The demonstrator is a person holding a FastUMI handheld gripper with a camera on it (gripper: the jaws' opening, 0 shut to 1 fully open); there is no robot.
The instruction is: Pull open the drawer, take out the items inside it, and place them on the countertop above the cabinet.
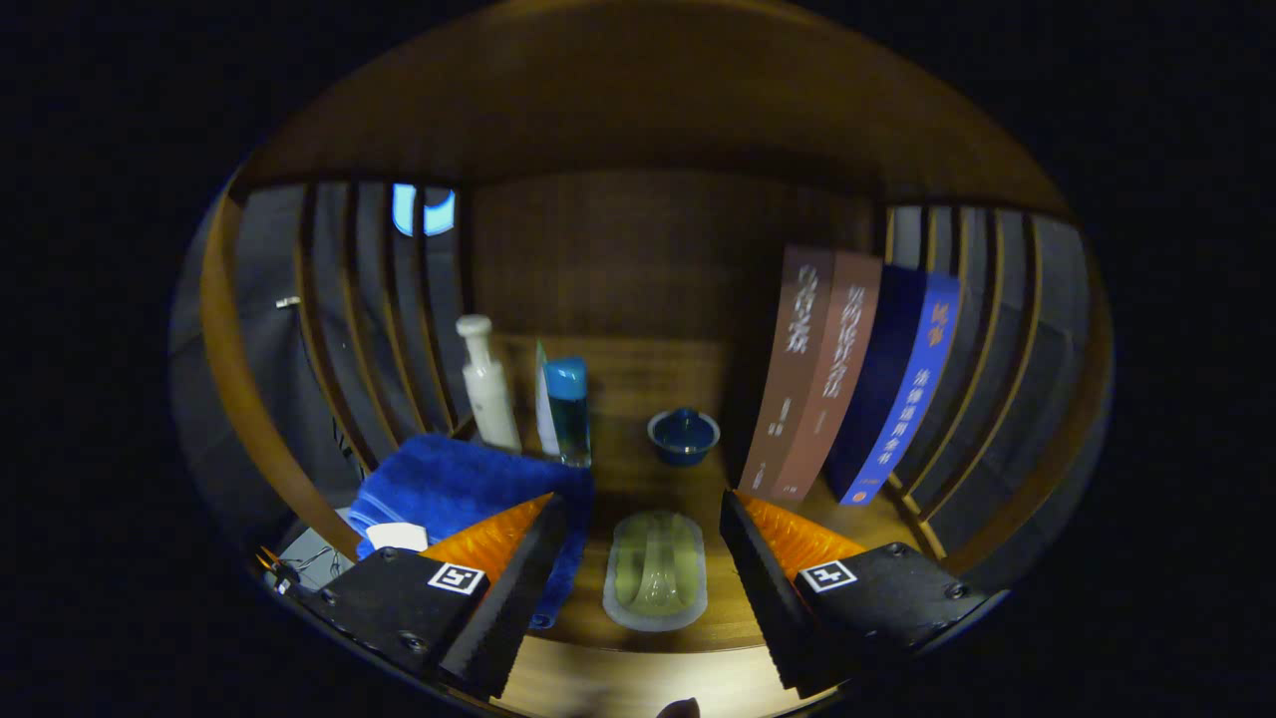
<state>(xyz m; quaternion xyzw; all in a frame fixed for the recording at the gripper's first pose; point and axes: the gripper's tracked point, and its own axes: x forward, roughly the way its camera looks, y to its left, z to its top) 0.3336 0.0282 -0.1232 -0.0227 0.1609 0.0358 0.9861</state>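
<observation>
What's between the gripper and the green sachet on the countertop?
Nothing visible. The gripper is open, and the green sachet lies flat on the wood between its fingers, touching neither. The blue towel sits off to the left, beside it.

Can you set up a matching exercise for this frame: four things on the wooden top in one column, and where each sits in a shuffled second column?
Things:
1. soap dish
2. blue towel
3. small bowl
4. books

Places:
A. upright, beyond the right finger
B. between the open fingers of the gripper
C. folded, beside the left finger, in front of the white bottle
D. beyond the fingers, left of the books

Pairs: 1-B, 2-C, 3-D, 4-A
</observation>
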